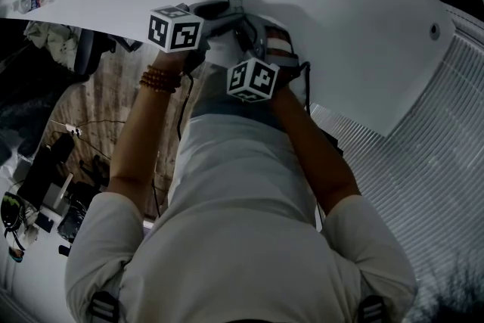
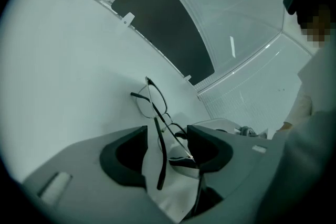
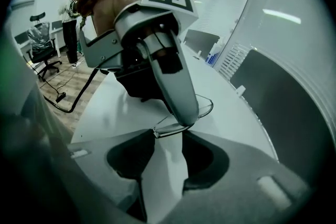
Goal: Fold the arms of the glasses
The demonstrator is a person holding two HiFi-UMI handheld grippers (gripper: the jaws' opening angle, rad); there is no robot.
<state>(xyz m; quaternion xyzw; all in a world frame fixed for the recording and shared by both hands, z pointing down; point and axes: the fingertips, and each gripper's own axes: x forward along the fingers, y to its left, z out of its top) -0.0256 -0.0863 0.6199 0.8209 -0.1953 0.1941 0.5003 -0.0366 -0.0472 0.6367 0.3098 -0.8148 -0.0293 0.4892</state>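
White bench (image 1: 340,26) fills the upper part of the head view. The person (image 1: 242,223) in a pale shirt stands at its near edge with both arms reaching over it.

The left hand-held gripper (image 2: 167,127) and the right hand-held gripper (image 3: 169,134) meet just inside that near edge, tips close together. Their black-and-white marker cubes, left (image 1: 175,28) and right (image 1: 253,79), face up.

The left one's jaws stand apart with the glasses (image 2: 157,136) between them. The near lens rim lies against the jaw on the right of the left gripper view. A dark arm of the glasses runs back through the gap, just clear of the other jaw. Neither side presses the frame, so it is not clamped.

The right one's jaws are also apart and hold nothing. One end of the thin frame lies across the mouth of the gap, just at the tips. In the right gripper view a grey finger (image 3: 176,81) of the left hand-held gripper comes down over the frame and covers its middle.

The glasses rest on the bench near its near edge, with the far lens standing upright and the far arm sticking out sideways.

A brown bead bracelet (image 1: 159,79) circles the left wrist.
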